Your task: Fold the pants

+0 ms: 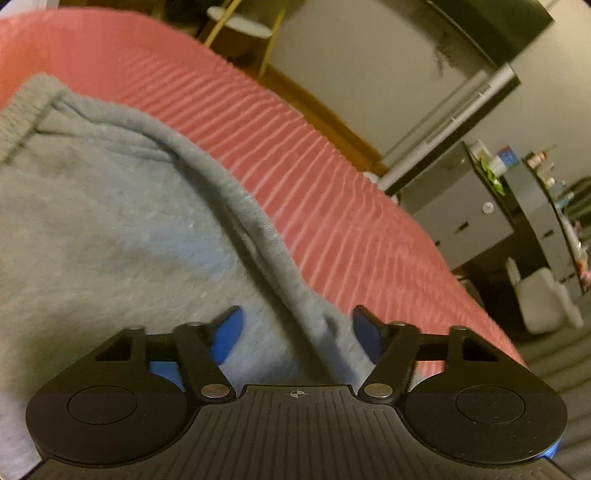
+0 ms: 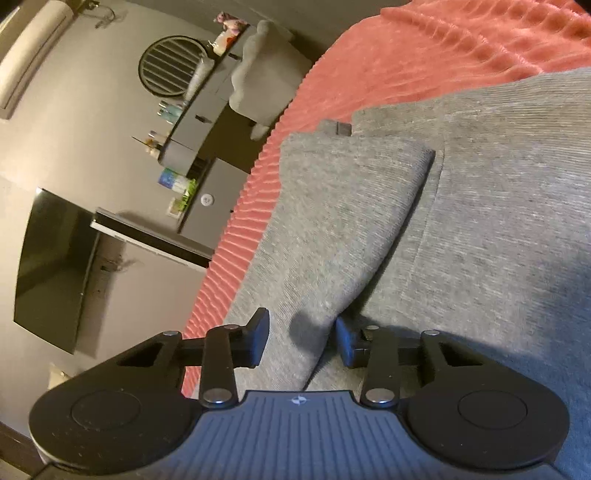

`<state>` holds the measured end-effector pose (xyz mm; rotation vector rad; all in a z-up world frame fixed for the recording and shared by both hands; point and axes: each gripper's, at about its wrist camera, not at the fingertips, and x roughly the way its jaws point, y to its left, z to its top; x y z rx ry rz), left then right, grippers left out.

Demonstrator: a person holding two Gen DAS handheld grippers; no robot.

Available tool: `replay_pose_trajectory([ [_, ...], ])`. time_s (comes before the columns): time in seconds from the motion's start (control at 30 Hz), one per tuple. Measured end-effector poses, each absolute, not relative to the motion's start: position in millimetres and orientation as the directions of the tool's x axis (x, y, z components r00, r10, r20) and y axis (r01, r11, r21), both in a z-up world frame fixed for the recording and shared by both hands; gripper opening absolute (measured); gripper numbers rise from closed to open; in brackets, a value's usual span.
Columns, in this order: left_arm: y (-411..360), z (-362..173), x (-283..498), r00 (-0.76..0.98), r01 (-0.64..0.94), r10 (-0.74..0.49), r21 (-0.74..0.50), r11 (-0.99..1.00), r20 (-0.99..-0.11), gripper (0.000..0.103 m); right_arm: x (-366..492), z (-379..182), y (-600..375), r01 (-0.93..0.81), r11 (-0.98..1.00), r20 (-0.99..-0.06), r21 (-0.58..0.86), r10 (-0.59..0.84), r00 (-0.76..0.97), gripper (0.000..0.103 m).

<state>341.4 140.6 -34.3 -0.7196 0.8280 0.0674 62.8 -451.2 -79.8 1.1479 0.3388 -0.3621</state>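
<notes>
Grey sweatpants (image 1: pixel 110 221) lie on a pink ribbed bedspread (image 1: pixel 332 192). In the left wrist view their ribbed waistband (image 1: pixel 22 110) is at the upper left and a raised side edge (image 1: pixel 258 236) runs down between my fingers. My left gripper (image 1: pixel 295 332) is open, with that edge between its blue pads. In the right wrist view the pants (image 2: pixel 480 221) fill the right side and a folded leg (image 2: pixel 332 221) runs up toward its end (image 2: pixel 351 144). My right gripper (image 2: pixel 301 332) is open, straddling the leg's near part.
The bedspread's edge (image 2: pixel 236 221) drops off to the left in the right wrist view. Beyond it stand a grey cabinet (image 2: pixel 207 199) with bottles, a dark TV screen (image 2: pixel 51 273), and a pale armchair (image 2: pixel 258 74). A round side table (image 1: pixel 240 22) stands past the bed.
</notes>
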Motion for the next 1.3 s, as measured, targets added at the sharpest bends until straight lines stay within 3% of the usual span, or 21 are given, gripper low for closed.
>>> replay_pose_trajectory([
  [0.03, 140.8, -39.3, 348.1, 0.678, -0.336, -0.229, -0.572, 0.748, -0.699, 0.036, 61.6, -82.4, -453.6, 0.435, 0.361, -0.427, 0.825, -0.106, 0.898, 0.039],
  [0.1, 144.0, -47.4, 357.3, 0.648, -0.366, -0.261, -0.593, 0.718, -0.715, 0.016, 60.0, -88.5, -458.4, 0.419, 0.339, -0.408, 0.842, -0.108, 0.907, 0.038],
  [0.17, 144.8, -47.8, 356.4, 0.660, -0.359, -0.263, -0.603, 0.712, -0.703, 0.010, 59.5, -89.4, -461.1, 0.408, 0.322, -0.396, 0.854, -0.106, 0.912, 0.031],
  [0.23, 140.6, -43.4, 350.8, 0.672, -0.341, -0.238, -0.578, 0.741, -0.701, 0.007, 56.7, -87.8, -458.9, 0.403, 0.318, -0.387, 0.858, -0.116, 0.915, 0.006],
  [0.33, 130.2, -26.8, 337.1, 0.691, -0.311, -0.188, -0.522, 0.794, -0.698, 0.006, 59.9, -91.2, -460.0, 0.417, 0.318, -0.407, 0.851, -0.102, 0.908, 0.007],
  [0.53, 137.9, 30.2, 280.9, 0.756, -0.216, -0.199, -0.524, 0.824, -0.624, 0.006, 67.6, -92.7, -477.5, 0.438, 0.247, -0.439, 0.865, -0.054, 0.897, 0.010],
  [0.6, 141.9, 48.7, 256.0, 0.772, -0.171, -0.220, -0.528, 0.832, -0.596, 0.006, 65.7, -82.5, -480.9, 0.457, 0.280, -0.459, 0.844, -0.064, 0.886, 0.005],
  [0.77, 147.5, 78.4, 157.5, 0.812, -0.063, -0.273, -0.544, 0.837, -0.515, 0.006, 30.0, -18.8, -482.2, 0.360, 0.386, -0.354, 0.849, -0.089, 0.931, 0.005],
  [0.9, 150.9, 47.9, 79.5, 0.765, -0.067, -0.322, -0.566, 0.822, -0.557, 0.007, -27.4, 10.6, -492.2, 0.295, 0.408, -0.279, 0.864, -0.100, 0.955, 0.005],
  [1.07, 170.3, -20.2, 36.9, 0.650, -0.228, -0.311, -0.569, 0.790, -0.693, 0.014, -79.7, -2.7, -491.9, 0.405, 0.485, -0.396, 0.775, -0.126, 0.909, 0.005],
  [1.17, 199.0, -30.9, 34.1, 0.677, -0.358, -0.202, -0.556, 0.750, -0.708, 0.030, -74.8, -33.2, -492.1, 0.489, 0.479, -0.506, 0.729, -0.104, 0.856, 0.006],
  [1.23, 218.1, -27.3, 37.6, 0.708, -0.385, -0.142, -0.546, 0.744, -0.692, 0.060, -68.7, -52.2, -492.2, 0.541, 0.460, -0.562, 0.704, -0.105, 0.820, 0.012],
  [1.3, 234.0, -26.7, 44.5, 0.733, -0.390, -0.109, -0.546, 0.742, -0.672, 0.069, -65.4, -62.6, -491.0, 0.554, 0.439, -0.573, 0.707, -0.103, 0.813, 0.018],
])
